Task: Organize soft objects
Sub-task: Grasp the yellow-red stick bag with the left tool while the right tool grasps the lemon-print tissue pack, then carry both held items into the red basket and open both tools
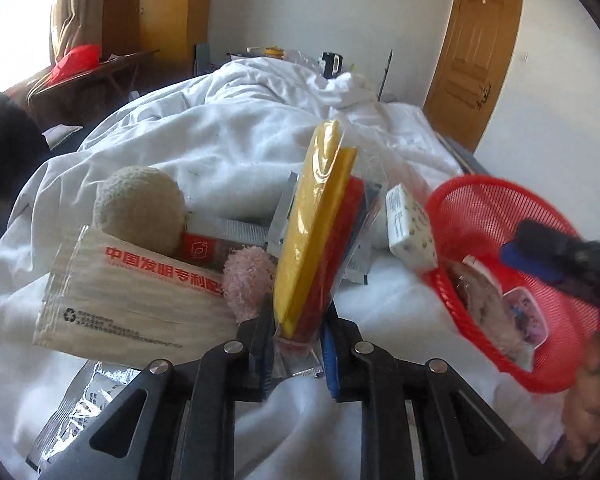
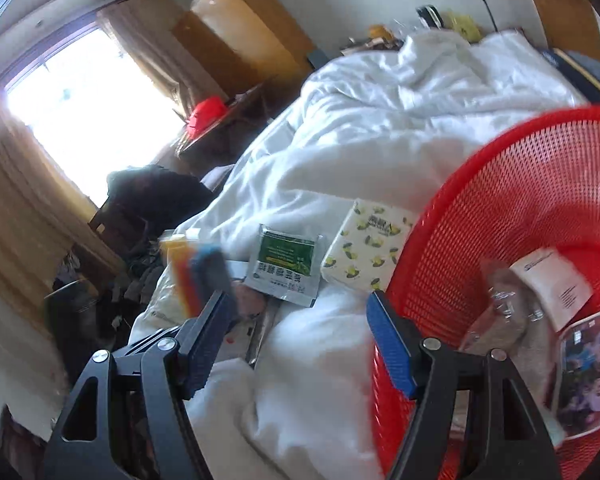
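My left gripper (image 1: 298, 344) is shut on a clear pack of yellow, red and blue cloths (image 1: 320, 232), held upright above the white bedding. The same pack (image 2: 192, 276) shows at the left of the right wrist view. My right gripper (image 2: 300, 340) is open, one finger (image 2: 392, 344) at the rim of a red mesh basket (image 2: 520, 208). The basket (image 1: 488, 216) holds a plush item and small packets. A beige plush ball (image 1: 140, 204), a pink fluffy item (image 1: 246, 280), a mask pack (image 1: 132, 300) and a lemon-print tissue pack (image 1: 410, 228) lie on the bed.
A green-and-silver sachet (image 2: 286, 264) and the tissue pack (image 2: 366, 248) lie beside the basket. Silver foil packets (image 1: 80, 404) sit near the left gripper. The rumpled white duvet (image 1: 228, 128) covers the bed. A door (image 1: 472, 60) is at the back right, a window (image 2: 80, 112) at left.
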The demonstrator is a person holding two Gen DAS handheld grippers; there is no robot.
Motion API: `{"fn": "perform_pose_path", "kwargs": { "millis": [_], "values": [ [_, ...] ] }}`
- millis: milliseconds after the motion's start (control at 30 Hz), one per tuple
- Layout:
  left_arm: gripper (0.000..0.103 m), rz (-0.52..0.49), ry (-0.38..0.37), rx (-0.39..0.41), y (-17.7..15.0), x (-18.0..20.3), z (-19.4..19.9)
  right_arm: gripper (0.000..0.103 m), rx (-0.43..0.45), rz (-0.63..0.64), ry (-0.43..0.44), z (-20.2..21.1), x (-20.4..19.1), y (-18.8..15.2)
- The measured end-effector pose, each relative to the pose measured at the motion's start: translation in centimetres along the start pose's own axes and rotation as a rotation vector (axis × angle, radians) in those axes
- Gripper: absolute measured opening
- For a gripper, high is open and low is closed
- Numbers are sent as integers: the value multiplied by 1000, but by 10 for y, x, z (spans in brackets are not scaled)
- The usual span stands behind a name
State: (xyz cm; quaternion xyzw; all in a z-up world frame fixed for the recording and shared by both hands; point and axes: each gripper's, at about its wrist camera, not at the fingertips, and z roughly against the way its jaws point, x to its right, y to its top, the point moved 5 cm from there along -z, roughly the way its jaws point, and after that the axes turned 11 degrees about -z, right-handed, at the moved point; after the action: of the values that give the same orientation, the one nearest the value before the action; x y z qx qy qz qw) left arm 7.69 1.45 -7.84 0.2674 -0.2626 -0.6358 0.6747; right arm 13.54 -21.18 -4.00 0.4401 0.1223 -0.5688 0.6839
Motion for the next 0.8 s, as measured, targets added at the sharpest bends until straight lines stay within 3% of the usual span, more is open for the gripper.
{"fn": "perform_pose_path", "kwargs": {
  "millis": [67, 200, 367, 533, 800],
  "values": [
    [20, 41, -19, 44, 1, -6, 10, 70, 4, -30, -34, -15, 9, 1],
    [19, 88, -38, 92, 4, -13, 17, 70, -50, -88, -16, -37, 19, 4],
    [19, 95, -42, 90, 6, -16, 15, 70, -46, -106, -54, -48, 18, 14],
    [20, 128, -51, 137, 6, -25, 27, 70, -73, -178, -57, -62, 27, 27],
    [19, 121, -44, 112, 1, -23, 21, 66, -97, -209, -94, -76, 39, 38]
  ]
}}
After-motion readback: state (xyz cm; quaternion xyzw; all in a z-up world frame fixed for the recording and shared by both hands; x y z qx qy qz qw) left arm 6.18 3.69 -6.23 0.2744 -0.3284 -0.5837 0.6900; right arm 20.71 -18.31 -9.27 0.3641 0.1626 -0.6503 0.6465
